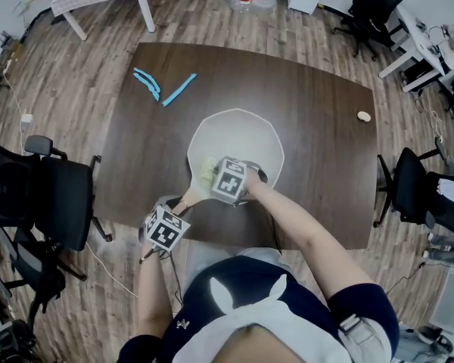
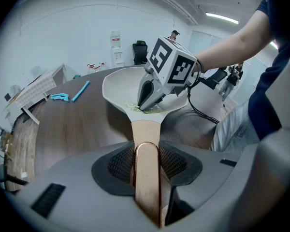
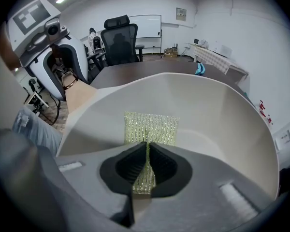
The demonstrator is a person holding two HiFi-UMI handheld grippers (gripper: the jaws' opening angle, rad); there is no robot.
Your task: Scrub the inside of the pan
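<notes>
- head view: pan (image 1: 238, 138) is set on a dark table (image 1: 325, 127) over wood floor (image 1: 83, 89).
- its handle (image 2: 146, 129) is clamped by the left gripper (image 2: 146, 159).
- green pad (image 3: 151, 128) is pinched by the right gripper (image 3: 146, 161) inside it.

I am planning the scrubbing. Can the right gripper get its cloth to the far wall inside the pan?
Probably yes. The right gripper is shut on the cloth inside the pan, and nothing else lies in it. The left gripper grips the handle at the near side, out of the way.
</notes>
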